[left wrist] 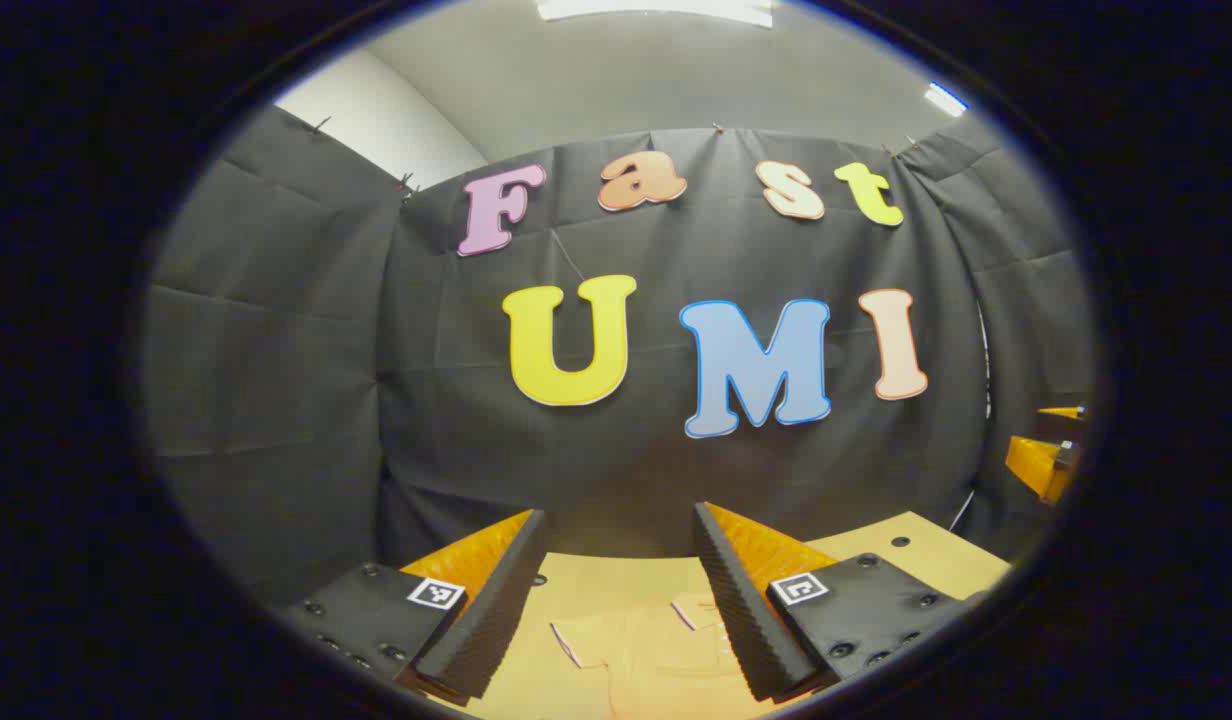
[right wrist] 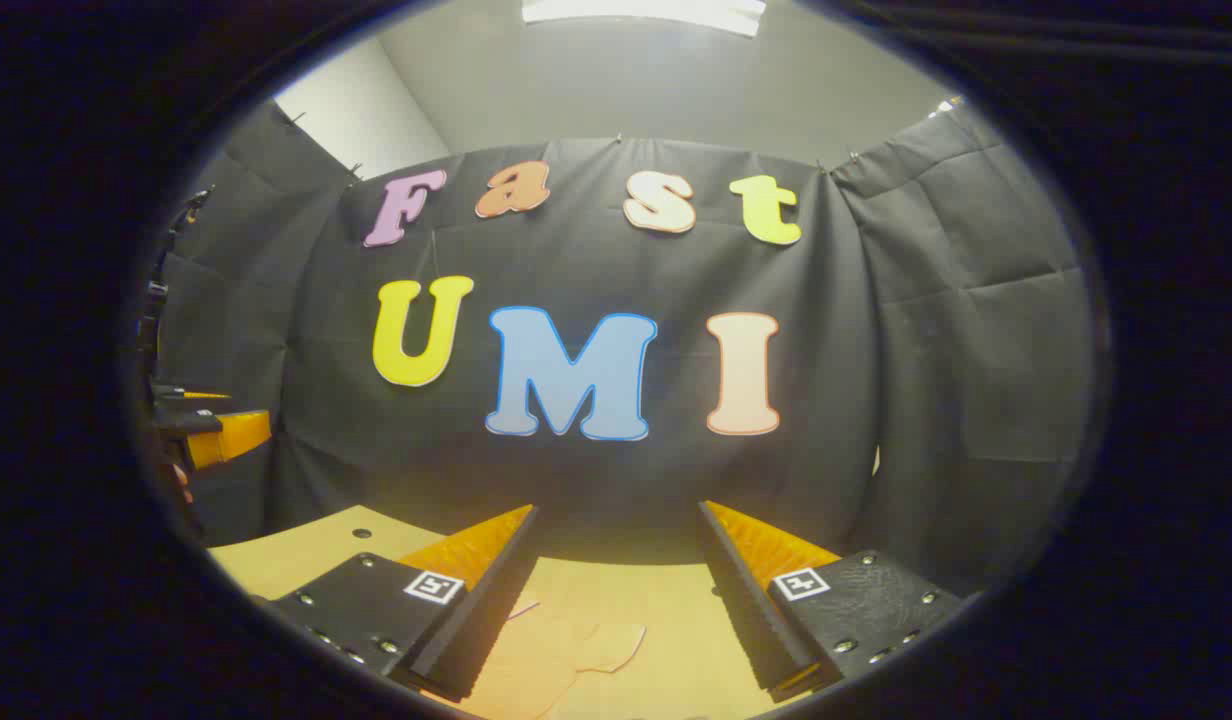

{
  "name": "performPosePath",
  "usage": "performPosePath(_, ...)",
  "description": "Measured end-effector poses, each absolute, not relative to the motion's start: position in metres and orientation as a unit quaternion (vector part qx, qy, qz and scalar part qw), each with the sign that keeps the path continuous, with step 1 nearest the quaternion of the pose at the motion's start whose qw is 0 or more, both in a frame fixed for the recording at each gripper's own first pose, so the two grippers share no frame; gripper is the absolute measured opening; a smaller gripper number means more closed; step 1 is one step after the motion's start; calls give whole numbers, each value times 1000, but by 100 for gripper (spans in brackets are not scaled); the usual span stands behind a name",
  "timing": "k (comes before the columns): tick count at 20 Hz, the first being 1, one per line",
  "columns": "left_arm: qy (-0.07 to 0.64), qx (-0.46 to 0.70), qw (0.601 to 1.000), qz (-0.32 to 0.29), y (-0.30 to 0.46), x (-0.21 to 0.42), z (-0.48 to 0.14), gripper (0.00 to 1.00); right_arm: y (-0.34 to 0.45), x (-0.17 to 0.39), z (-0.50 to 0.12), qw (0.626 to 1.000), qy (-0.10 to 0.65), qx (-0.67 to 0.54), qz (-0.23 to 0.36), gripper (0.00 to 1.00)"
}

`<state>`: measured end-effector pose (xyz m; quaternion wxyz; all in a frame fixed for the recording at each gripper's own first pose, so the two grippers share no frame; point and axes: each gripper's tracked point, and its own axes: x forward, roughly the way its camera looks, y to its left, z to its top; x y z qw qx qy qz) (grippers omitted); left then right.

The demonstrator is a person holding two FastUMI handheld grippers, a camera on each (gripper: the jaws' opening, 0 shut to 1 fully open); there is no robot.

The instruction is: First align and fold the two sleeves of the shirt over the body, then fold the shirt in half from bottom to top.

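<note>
I hold both well above the bench (left wrist: 936,545): left hand-held gripper (left wrist: 616,600) and right hand-held gripper (right wrist: 616,595) gape wide, empty. Shirt (left wrist: 656,650) lies flat at 6 o'clock. Risk: descending from here, I pinch both layers or miss the sleeve.

My shirt (left wrist: 656,650) looks like soft matt cloth, lying on a smooth matt table (left wrist: 936,550); my finger pads (left wrist: 496,600) are ribbed.

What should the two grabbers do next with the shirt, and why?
Probably lower both toward the shirt. The left gripper and right gripper are open, raised over the table, and hold nothing, and a sleeve lies spread out, unfolded.
</note>
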<state>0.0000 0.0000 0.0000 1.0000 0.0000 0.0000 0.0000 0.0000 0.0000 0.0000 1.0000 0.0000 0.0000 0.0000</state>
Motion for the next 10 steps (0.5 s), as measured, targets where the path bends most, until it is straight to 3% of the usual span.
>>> performPosePath(1, 1, 4, 1000, -8, -2, 5, 0, 99, -4, 2, 1, 1000, -1, 3, -12, 96)
performPosePath(2, 3, 9, 1000, -16, -3, 10, -2, 94, -7, 5, 1, 1000, -1, 7, -22, 96)
performPosePath(3, 3, 13, 1000, -24, -2, 14, -2, 99, -6, 7, -2, 1000, 1, 10, -28, 96)
performPosePath(6, 5, 10, 999, -37, 1, 28, -6, 94, -5, 18, -3, 999, 1, 11, -46, 96)
performPosePath(7, 10, 7, 999, -38, 4, 31, -11, 99, -3, 21, -4, 999, 3, 13, -48, 96)
performPosePath(10, 20, -2, 999, -41, 8, 37, -20, 99, 6, 29, -4, 999, 5, 18, -48, 96)
